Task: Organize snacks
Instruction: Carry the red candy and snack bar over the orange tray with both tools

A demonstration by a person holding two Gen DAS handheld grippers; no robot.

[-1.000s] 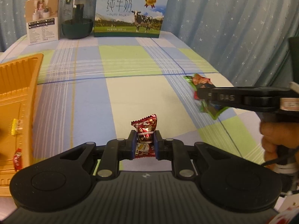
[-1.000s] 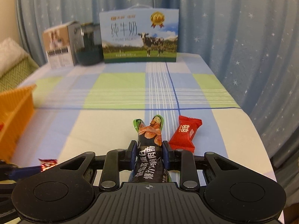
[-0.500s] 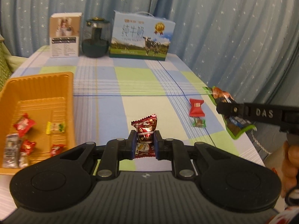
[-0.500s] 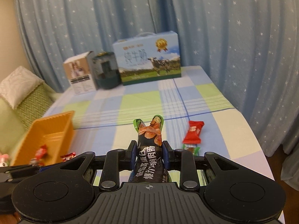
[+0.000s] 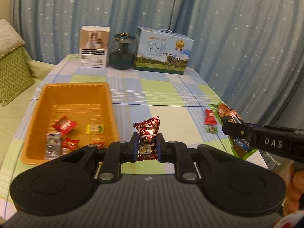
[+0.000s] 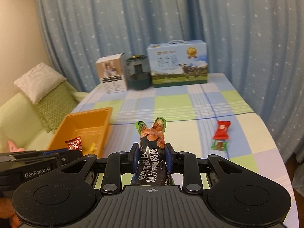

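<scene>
A checked surface (image 5: 163,95) stands before starred blue curtains (image 5: 228,38). The orange tray (image 5: 108,102) already holds about six snacks. Your left hand-held gripper (image 5: 147,145) is clamped on a dark red candy (image 5: 149,131), held above the surface just right of the tray. Your right hand-held gripper (image 6: 151,155) is clamped on a sausage pack (image 6: 152,148). Both loads await deposit, and a red wrapper (image 6: 221,130) and a small green sweet (image 6: 219,145) lie on the surface, so the task appears roughly half done. The tray's near corner is hidden behind the left gripper body, and wrapper labels in the tray are too small to read.
</scene>
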